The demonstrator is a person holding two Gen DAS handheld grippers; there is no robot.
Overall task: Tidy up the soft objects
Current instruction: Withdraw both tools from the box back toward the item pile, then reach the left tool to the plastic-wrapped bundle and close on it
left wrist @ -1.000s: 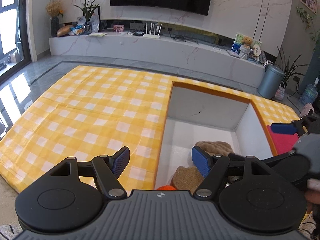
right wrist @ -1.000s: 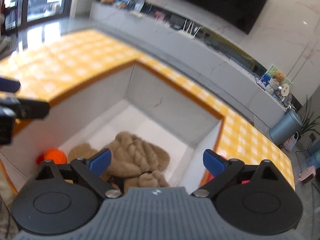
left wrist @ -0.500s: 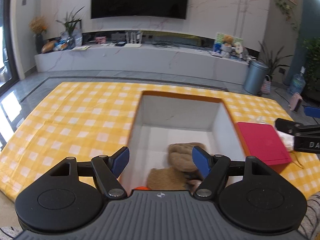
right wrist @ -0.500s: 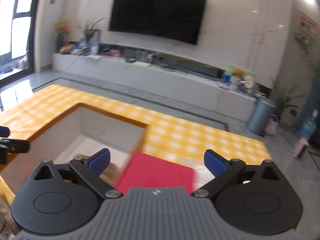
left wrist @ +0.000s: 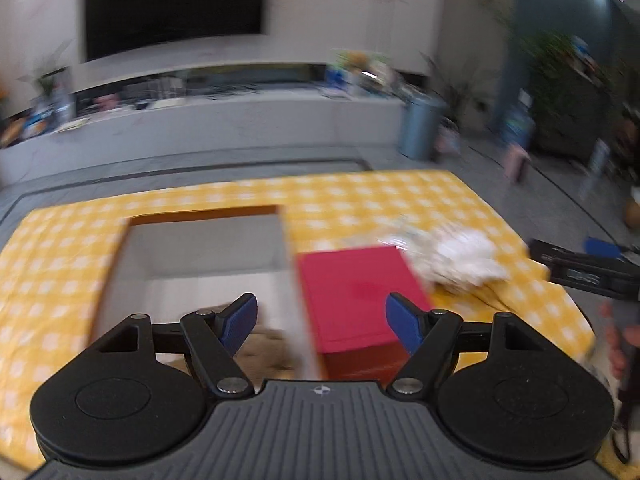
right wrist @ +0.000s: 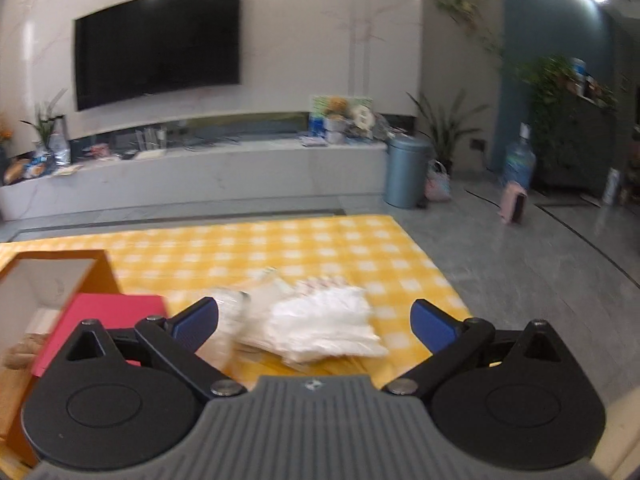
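A heap of white soft items in clear plastic (right wrist: 316, 324) lies on the yellow checked cloth (right wrist: 280, 252), just ahead of my right gripper (right wrist: 314, 326), which is open and empty. The same heap (left wrist: 452, 256) shows to the right in the left wrist view. My left gripper (left wrist: 322, 322) is open and empty, hovering over the edge between a red box (left wrist: 356, 292) and the open white-walled box (left wrist: 200, 248). A brown woolly item (left wrist: 268, 346) lies low in that open box. The right gripper's finger (left wrist: 600, 248) appears at the far right.
The red box (right wrist: 104, 316) and the open box (right wrist: 44, 280) sit left of the right gripper. A person's hand (left wrist: 624, 344) is at the right edge. Beyond the cloth: grey floor, a long TV bench (right wrist: 200, 176), a grey bin (right wrist: 406, 172).
Both views have swung right. The open box has slid left in both views; the red box and the white heap have come into view, the heap now right before the right gripper.
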